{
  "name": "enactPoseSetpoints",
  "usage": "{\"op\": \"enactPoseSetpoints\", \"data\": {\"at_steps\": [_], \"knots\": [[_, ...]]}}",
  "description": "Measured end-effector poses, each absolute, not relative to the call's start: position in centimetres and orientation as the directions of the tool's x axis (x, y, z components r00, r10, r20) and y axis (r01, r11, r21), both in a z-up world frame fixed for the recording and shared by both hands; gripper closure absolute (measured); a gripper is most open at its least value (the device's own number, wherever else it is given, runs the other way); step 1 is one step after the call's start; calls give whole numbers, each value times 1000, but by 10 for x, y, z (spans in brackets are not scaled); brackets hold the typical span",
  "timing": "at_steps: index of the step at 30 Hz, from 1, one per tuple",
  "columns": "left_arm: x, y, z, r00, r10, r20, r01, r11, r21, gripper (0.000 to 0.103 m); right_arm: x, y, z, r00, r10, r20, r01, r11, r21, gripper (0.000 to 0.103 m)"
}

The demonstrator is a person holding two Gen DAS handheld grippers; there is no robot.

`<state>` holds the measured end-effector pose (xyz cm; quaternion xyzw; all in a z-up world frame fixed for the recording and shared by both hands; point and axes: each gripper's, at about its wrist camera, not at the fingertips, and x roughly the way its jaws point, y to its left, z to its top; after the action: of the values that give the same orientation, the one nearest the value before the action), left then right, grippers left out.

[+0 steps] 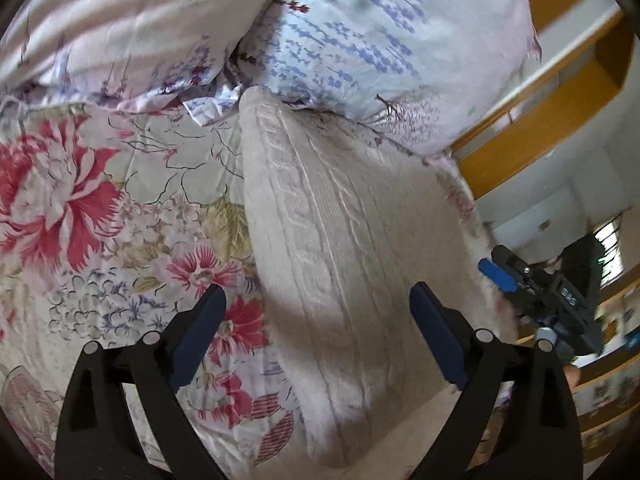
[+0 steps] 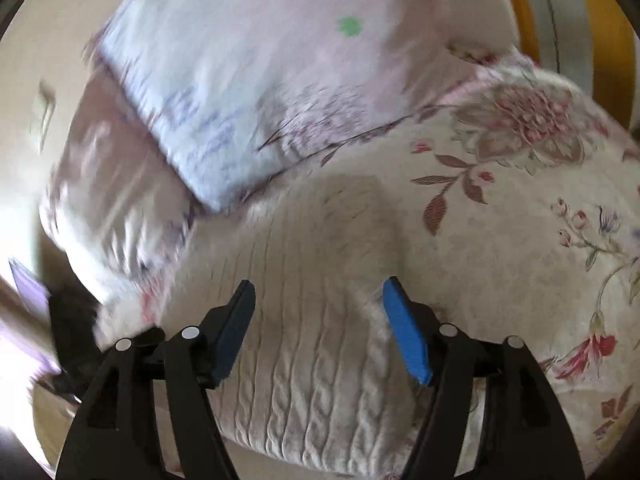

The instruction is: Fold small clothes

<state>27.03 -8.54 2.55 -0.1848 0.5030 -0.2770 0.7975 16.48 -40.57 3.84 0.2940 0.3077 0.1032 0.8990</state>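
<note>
A cream cable-knit garment [image 1: 344, 248] lies folded into a long strip on the floral bedspread [image 1: 100, 216]. My left gripper [image 1: 316, 300] is open above its near end, empty, the fingers apart on either side of its left edge. The right gripper [image 1: 496, 272] shows at the garment's right edge in the left wrist view. In the right wrist view the same knit garment [image 2: 320, 320] fills the lower middle, and my right gripper [image 2: 318, 292] is open just above it, holding nothing. That view is blurred by motion.
Two lavender-print pillows [image 1: 380, 40] lie at the head of the bed, touching the garment's far end. A wooden headboard [image 1: 540, 132] runs along the right. The floral bedspread [image 2: 520, 220] extends to the right of the garment.
</note>
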Motion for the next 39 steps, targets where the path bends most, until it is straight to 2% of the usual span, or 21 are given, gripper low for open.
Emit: {"op": "enactPoseSetpoints", "data": {"at_steps": [5,13,17,18,19,21,24,28,29,32,36,39], "knots": [[279,-83,15,314,-681,-662,216,730,-648,16,192,-426,17,727,450,-519,48,720,692,35],[284,-89,-5,274,-728,-628,182,680,-710,25,209,-431,-1,686,509,-521,45,684,728,36],[286,-90,-7,271,-745,-610,175,661,-730,27,211,-430,-1,674,548,-496,2,670,742,36],[286,-90,-8,274,-748,-605,173,657,-734,27,211,-429,-1,668,561,-490,-10,664,747,39],[286,-90,-8,275,-751,-600,173,653,-737,27,213,-426,-1,655,580,-485,-28,659,751,47],[288,-91,-10,280,-758,-590,170,644,-746,28,216,-419,-3,631,605,-485,-52,657,752,48],[290,-89,-12,284,-761,-583,156,637,-755,37,218,-412,-1,632,608,-481,-88,673,734,52],[287,-81,-17,287,-781,-555,135,607,-783,56,219,-413,-7,612,664,-431,-123,617,777,71],[286,-80,-16,291,-784,-548,139,601,-787,60,218,-413,-7,612,671,-418,-130,607,784,72],[282,-75,-10,297,-794,-531,148,587,-796,65,211,-408,-1,630,659,-411,-140,617,774,74],[272,-62,1,287,-823,-490,169,547,-820,67,194,-396,16,656,669,-348,-195,596,778,76],[259,-44,15,301,-817,-491,197,557,-807,67,185,-376,24,653,670,-353,-218,613,759,76]]}}
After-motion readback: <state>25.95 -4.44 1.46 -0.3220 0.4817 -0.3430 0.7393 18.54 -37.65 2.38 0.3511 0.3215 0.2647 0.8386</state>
